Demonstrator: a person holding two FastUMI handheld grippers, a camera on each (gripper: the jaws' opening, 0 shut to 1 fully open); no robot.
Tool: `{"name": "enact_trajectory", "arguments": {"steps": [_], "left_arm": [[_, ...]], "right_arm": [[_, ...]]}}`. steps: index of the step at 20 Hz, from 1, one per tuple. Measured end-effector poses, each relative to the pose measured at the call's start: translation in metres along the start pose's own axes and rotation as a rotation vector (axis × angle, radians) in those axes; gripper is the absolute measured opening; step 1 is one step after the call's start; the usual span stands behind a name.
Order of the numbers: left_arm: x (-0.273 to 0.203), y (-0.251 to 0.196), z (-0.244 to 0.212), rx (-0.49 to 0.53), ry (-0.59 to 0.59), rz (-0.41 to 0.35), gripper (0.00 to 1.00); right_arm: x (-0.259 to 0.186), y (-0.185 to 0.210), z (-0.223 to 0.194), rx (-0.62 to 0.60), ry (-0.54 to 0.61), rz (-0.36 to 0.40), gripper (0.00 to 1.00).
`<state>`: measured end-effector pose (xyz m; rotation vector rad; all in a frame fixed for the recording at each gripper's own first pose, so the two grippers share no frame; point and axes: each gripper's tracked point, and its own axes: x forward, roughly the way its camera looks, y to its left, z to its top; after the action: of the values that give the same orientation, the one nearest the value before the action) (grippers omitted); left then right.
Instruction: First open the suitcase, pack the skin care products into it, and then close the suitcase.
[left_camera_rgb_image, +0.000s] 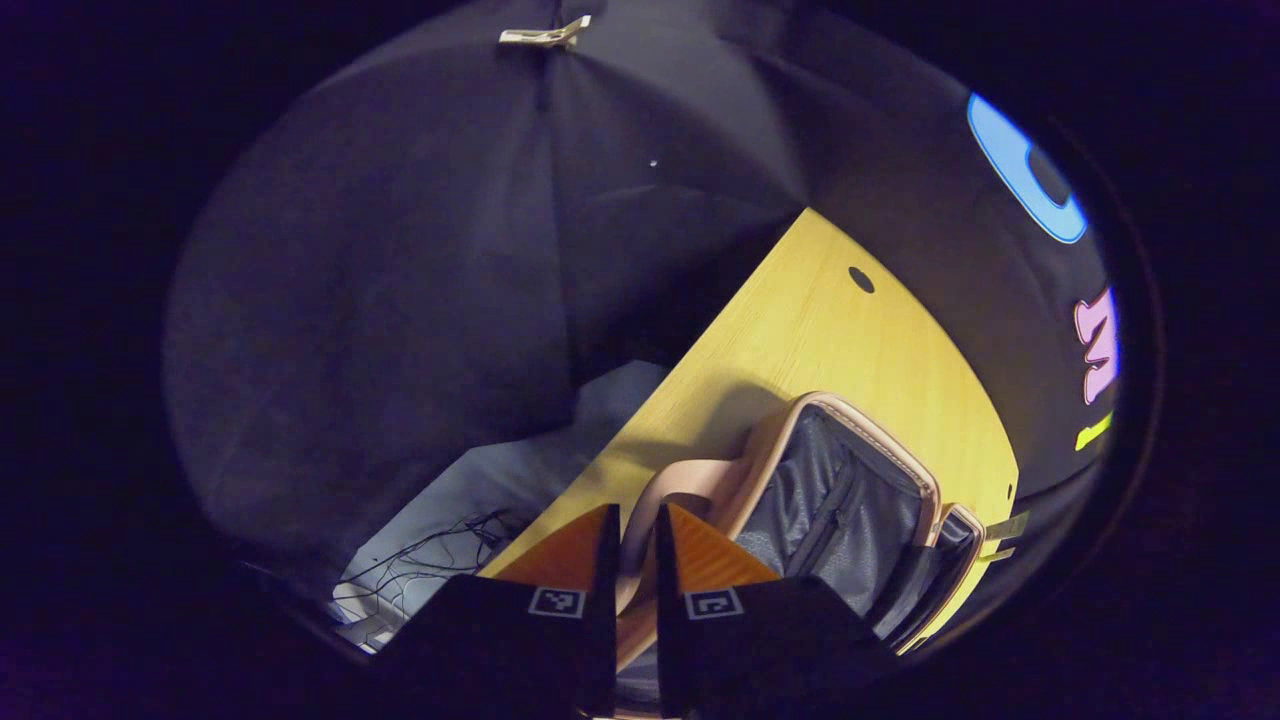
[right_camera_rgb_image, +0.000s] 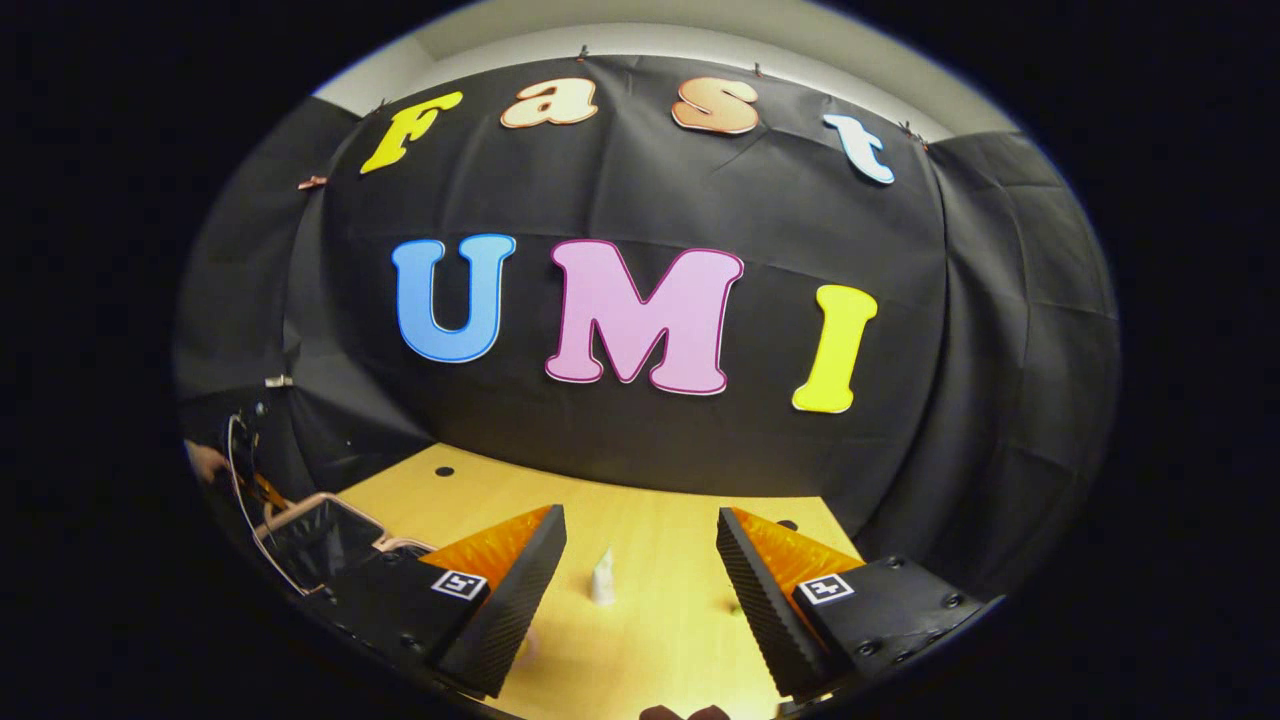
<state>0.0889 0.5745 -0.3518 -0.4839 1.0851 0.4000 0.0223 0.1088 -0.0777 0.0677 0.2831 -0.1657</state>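
Now left tool (left_camera_rgb_image: 632, 560) pinching suitcase (left_camera_rgb_image: 840, 500) rim; right tool (right_camera_rgb_image: 640, 590) wide open, empty.

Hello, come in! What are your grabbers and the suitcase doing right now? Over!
Left gripper nearly shut around the suitcase lid's edge; grip unclear. Suitcase open on the table. Right gripper open, small white tube ahead.

The open suitcase (right_camera_rgb_image: 318, 540) lies on the table (right_camera_rgb_image: 660, 620) (far left), a small tube (right_camera_rgb_image: 602, 578) standing right of it.

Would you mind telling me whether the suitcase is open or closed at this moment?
Open: the suitcase shows its grey lining, with the lid's handle between the left gripper fingers. No products are seen inside.
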Motion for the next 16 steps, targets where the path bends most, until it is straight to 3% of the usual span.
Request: {"name": "enact_trajectory", "arguments": {"steps": [2,5,8,10,14,16], "left_arm": [[-0.004,0.007,0.008,-0.01,-0.042,-0.012,0.33],[-0.042,-0.011,0.054,0.083,-0.29,-0.011,0.98],[-0.11,-0.071,0.088,0.287,-0.536,-0.069,0.97],[-0.152,-0.126,0.087,0.369,-0.62,-0.153,0.96],[-0.219,-0.262,0.034,0.443,-0.637,-0.466,0.96],[-0.248,-0.331,0.004,0.498,-0.645,-0.589,0.96]], "right_arm": [[0.002,-0.003,0.002,-0.008,-0.007,-0.035,0.96],[0.0,-0.007,0.008,0.008,-0.047,-0.073,0.96],[-0.001,-0.017,0.001,0.009,-0.059,-0.127,0.96],[-0.001,-0.019,-0.001,0.009,-0.061,-0.13,0.96],[0.004,-0.027,0.004,-0.005,-0.065,-0.15,0.96],[0.006,-0.026,0.009,-0.017,-0.071,-0.146,0.96]]}}
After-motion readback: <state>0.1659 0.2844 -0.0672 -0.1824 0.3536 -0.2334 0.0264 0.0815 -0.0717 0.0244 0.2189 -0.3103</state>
